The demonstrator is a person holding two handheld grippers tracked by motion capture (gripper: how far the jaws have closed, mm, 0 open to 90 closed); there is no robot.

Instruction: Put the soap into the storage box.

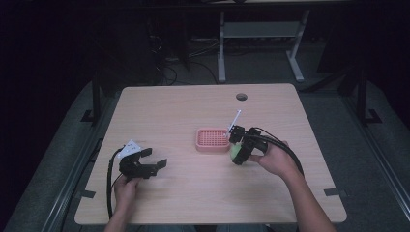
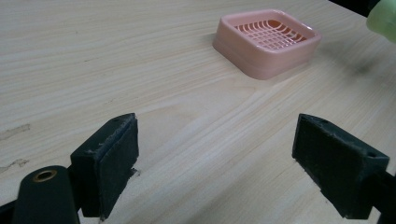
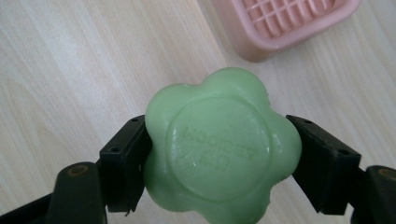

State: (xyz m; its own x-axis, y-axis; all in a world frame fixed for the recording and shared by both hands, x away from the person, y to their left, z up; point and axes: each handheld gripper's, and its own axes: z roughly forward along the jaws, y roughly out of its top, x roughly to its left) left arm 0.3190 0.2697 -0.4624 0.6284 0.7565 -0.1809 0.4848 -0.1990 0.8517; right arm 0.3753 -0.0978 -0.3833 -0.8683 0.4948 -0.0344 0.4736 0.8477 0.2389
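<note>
In a dark room with a grey floor and desk legs behind, one pale wooden table (image 1: 193, 111) fills the middle, a round cable hole near its far edge. On it sits one pink slatted tray (image 1: 212, 139). Two grippers work here: the left gripper (image 1: 155, 159) rests low with jaws spread wide and nothing between them; the right gripper (image 1: 237, 150) clamps one green flower-shaped soap (image 3: 219, 149) just beside the tray's right edge, above the wood. The soap's stamped lettering is too faint to read.

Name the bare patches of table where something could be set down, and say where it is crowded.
Free: the far strip beyond the pink tray, and between the left gripper and tray. Crowded: by the right gripper holding the green soap.
</note>
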